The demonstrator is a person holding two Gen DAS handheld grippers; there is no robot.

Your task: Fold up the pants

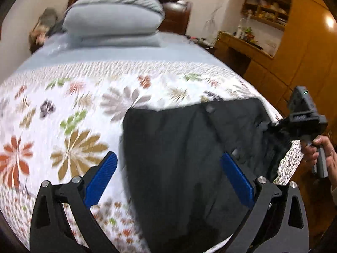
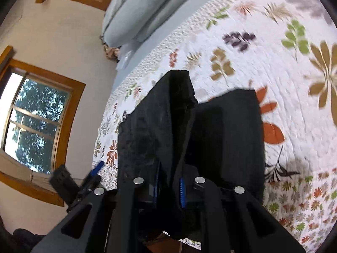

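Black pants (image 1: 189,147) lie partly folded on a floral quilt (image 1: 73,105) near the bed's right edge. My left gripper (image 1: 170,170) hovers above them, open wide; its blue pads (image 1: 105,177) are spread with nothing between them. At the far right a hand (image 1: 320,154) holds my right gripper (image 1: 273,125), whose tip is at the pants' edge. In the right wrist view the right gripper (image 2: 168,188) is shut on a lifted fold of the pants (image 2: 158,116), which drapes over its fingers. One blue finger of the left gripper (image 2: 97,167) shows at lower left.
Folded grey bedding (image 1: 113,19) is stacked at the head of the bed. Wooden cabinets and a desk (image 1: 294,52) stand close along the bed's right side. A wall with wood-framed windows (image 2: 35,122) runs beside the bed in the right wrist view.
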